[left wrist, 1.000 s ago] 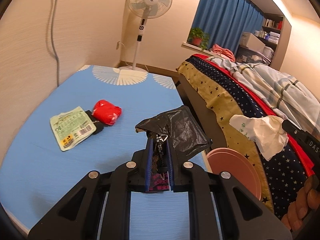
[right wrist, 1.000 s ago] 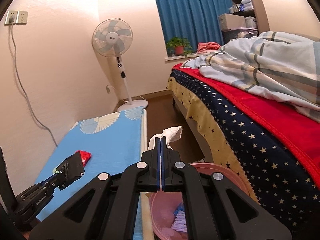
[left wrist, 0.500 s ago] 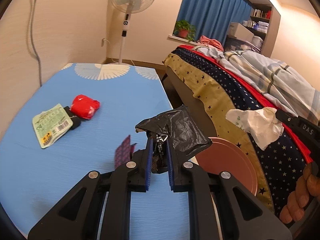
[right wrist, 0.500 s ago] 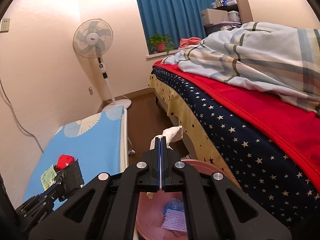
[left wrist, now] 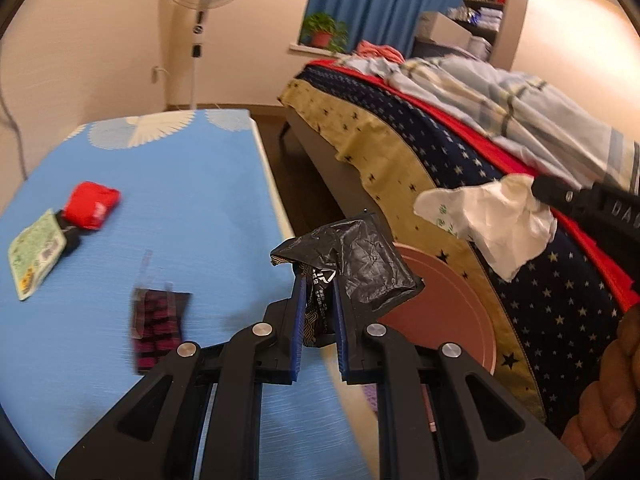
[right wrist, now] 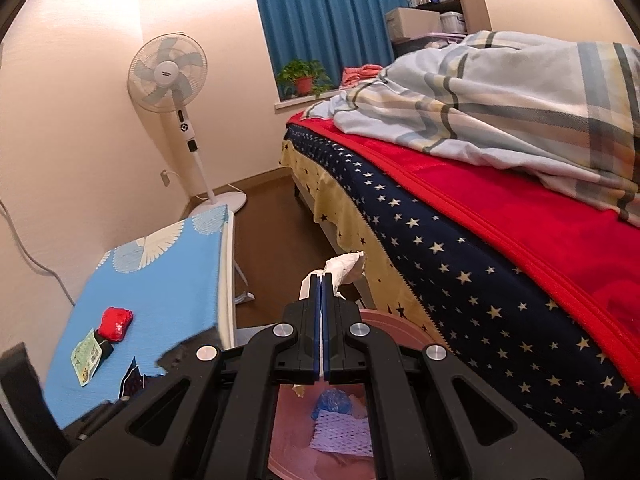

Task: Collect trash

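Note:
My left gripper point(left wrist: 318, 280) is shut on a crumpled black wrapper point(left wrist: 360, 264), which hangs over the blue table's right edge next to the pink bin point(left wrist: 452, 312). My right gripper point(right wrist: 322, 280) is shut on a white tissue point(right wrist: 344, 268) above the bin point(right wrist: 384, 320); the left wrist view shows that tissue point(left wrist: 492, 220) dangling over the bin. On the table lie a red wrapper point(left wrist: 91, 205), a green packet point(left wrist: 36, 252) and a dark wrapper with a pink pattern point(left wrist: 158, 320).
The bin holds blue and lilac trash point(right wrist: 338, 412). It stands in the narrow gap between the blue table point(left wrist: 180, 200) and the bed point(right wrist: 480, 260) with its star-print cover and quilt. A standing fan point(right wrist: 168, 72) is at the far wall. A hand point(left wrist: 608, 392) shows lower right.
The left gripper has swung right toward the bin with the black wrapper. The pink-patterned wrapper has come out from behind its fingers. The right gripper has shifted slightly over the bin, still holding the tissue.

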Demonstrator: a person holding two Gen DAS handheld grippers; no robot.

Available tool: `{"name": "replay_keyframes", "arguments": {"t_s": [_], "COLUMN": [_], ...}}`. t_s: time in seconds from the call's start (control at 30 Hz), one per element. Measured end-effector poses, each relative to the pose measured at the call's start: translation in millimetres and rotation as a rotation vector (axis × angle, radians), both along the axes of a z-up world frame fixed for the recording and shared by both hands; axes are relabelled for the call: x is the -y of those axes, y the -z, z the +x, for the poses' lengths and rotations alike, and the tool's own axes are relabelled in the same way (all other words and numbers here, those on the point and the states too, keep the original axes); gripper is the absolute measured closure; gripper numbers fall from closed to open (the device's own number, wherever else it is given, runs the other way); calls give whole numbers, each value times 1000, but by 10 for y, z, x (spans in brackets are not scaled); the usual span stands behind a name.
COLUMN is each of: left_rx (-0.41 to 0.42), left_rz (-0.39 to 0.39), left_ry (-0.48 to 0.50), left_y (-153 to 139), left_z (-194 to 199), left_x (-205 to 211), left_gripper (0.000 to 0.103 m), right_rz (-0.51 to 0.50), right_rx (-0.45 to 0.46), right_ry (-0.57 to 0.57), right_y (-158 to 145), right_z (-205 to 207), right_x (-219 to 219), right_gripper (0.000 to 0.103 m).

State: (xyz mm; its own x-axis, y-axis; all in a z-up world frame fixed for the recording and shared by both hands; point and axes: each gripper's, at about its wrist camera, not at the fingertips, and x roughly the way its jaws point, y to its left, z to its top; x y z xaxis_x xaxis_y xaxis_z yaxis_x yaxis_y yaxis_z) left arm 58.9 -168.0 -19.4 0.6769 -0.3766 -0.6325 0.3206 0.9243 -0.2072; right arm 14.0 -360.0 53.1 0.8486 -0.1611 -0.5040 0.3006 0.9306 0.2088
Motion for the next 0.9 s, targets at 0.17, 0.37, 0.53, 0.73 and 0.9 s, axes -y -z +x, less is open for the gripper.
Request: {"name": "replay_keyframes", "arguments": {"t_s": [0.17,0.37,0.53,0.73,0.9], "left_rx": [-48,-82,-86,-75,-40], "left_rz": [16,29,15,-6,-11], "left_ry": [57,127,102,69,49], "left_y": [160,288,297,233,117], "left_z": [43,43,66,87,54], "left_x": [252,479,380,246,141], "left_gripper": [89,70,69,69,69], "right_rz": [18,51,71,72,79], "right_rx": [-31,-70,-78,-59,-27], "right_ry": [11,43,59,41,8], "right_y": [46,111,149,118,60], "right_z": [7,36,52,63,56], "right_x": [85,193,227,155,57], "right_gripper": [102,98,96,96,96]}}
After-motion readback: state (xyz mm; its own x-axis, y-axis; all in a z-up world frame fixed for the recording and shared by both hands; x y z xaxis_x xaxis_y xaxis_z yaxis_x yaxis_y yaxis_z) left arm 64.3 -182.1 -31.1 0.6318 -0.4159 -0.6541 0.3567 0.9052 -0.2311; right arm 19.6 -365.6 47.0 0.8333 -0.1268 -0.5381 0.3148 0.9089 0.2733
